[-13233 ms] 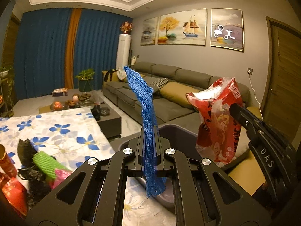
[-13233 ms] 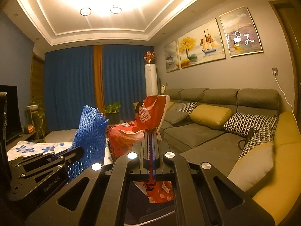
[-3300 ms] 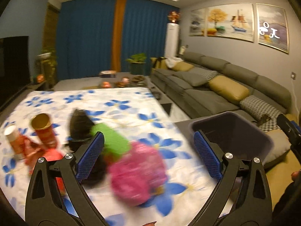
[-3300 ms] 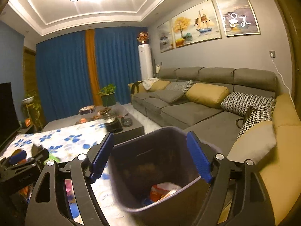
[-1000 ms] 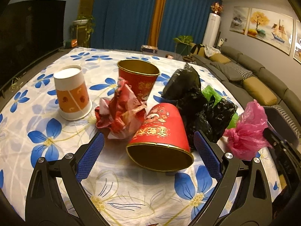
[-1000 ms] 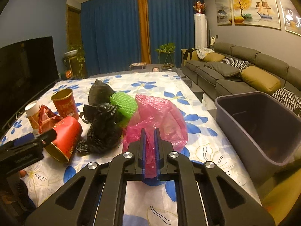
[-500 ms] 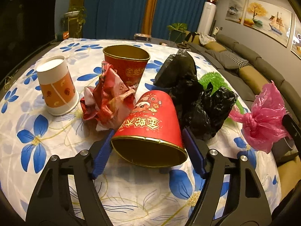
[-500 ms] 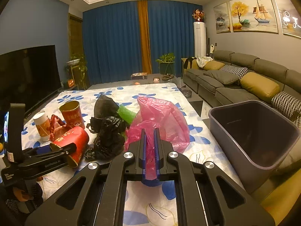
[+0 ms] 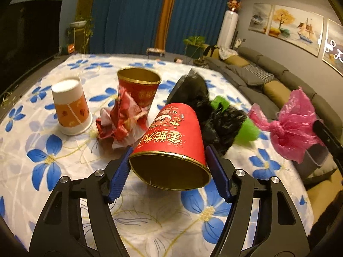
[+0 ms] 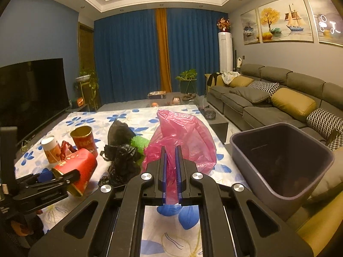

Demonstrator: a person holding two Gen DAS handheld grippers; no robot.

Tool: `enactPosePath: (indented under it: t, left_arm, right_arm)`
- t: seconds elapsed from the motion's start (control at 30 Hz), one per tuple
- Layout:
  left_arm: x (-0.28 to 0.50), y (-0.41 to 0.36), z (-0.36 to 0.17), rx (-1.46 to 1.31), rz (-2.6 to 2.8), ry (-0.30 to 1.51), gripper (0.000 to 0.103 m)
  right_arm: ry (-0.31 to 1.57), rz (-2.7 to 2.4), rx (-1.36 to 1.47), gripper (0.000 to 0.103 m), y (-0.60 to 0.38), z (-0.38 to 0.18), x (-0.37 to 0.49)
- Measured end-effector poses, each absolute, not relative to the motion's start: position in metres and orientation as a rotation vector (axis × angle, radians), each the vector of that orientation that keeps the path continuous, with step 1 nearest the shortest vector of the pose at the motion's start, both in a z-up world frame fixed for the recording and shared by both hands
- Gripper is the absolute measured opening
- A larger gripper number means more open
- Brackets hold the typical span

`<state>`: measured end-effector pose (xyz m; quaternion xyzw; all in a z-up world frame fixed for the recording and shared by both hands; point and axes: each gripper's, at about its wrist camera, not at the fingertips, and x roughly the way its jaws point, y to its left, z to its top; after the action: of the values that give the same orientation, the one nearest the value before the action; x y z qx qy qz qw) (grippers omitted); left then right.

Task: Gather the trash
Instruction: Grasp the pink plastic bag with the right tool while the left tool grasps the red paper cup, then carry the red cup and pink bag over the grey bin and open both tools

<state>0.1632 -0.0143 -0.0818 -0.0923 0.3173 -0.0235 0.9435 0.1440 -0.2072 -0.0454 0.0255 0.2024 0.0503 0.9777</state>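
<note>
My left gripper is shut on a red paper cup with gold rim, lying sideways with its mouth toward me, lifted a little off the flowered tablecloth; it also shows in the right wrist view. My right gripper is shut on a pink plastic bag, held above the table; the bag also shows in the left wrist view. A dark grey bin stands right of the table.
On the table lie an upright red cup, an upturned orange-white cup, a crumpled red wrapper, black bags and green foam net. A grey sofa runs along the right; a TV stands left.
My left gripper has closed on the lying red cup and raised it slightly. My right gripper has lifted the pink bag higher and drawn back a little.
</note>
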Motion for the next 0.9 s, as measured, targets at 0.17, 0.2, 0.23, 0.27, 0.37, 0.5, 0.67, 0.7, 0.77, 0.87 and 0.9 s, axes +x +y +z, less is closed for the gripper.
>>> enactPosePath:
  t: [0.17,0.2,0.23,0.27,0.37,0.5,0.67,0.7,0.77,0.87,0.9]
  left_arm:
    - [0.151,-0.02,-0.059,-0.181,-0.074,0.584,0.068]
    - [0.149,-0.023,-0.053,-0.178,-0.08,0.569,0.068]
    - [0.148,-0.024,-0.051,-0.175,-0.084,0.562,0.068]
    - [0.146,-0.025,-0.047,-0.172,-0.087,0.553,0.068]
    - [0.144,-0.031,-0.038,-0.163,-0.099,0.53,0.068]
    - [0.144,-0.045,-0.026,-0.149,-0.129,0.506,0.068]
    - [0.147,-0.068,-0.013,-0.131,-0.177,0.483,0.068]
    - [0.148,-0.074,-0.01,-0.128,-0.19,0.478,0.068]
    - [0.151,-0.082,-0.007,-0.122,-0.208,0.473,0.068]
    - [0.156,-0.099,-0.003,-0.109,-0.24,0.469,0.068]
    - [0.159,-0.105,-0.001,-0.108,-0.251,0.467,0.068]
  right_arm:
    - [0.381,0.097,0.06,0.008,-0.212,-0.038,0.14]
    - [0.378,0.096,0.06,0.008,-0.213,-0.036,0.139]
    - [0.371,0.094,0.059,0.008,-0.214,-0.034,0.138]
    - [0.366,0.093,0.06,0.008,-0.215,-0.032,0.137]
    - [0.352,0.089,0.063,0.008,-0.22,-0.028,0.134]
    - [0.333,0.076,0.065,0.008,-0.227,-0.023,0.13]
    - [0.308,0.054,0.066,0.008,-0.239,-0.015,0.124]
    - [0.303,0.047,0.065,0.008,-0.241,-0.014,0.123]
    - [0.292,0.032,0.064,0.008,-0.248,-0.011,0.12]
    - [0.277,0.008,0.064,0.008,-0.254,-0.007,0.119]
    - [0.273,-0.001,0.064,0.008,-0.257,-0.006,0.119]
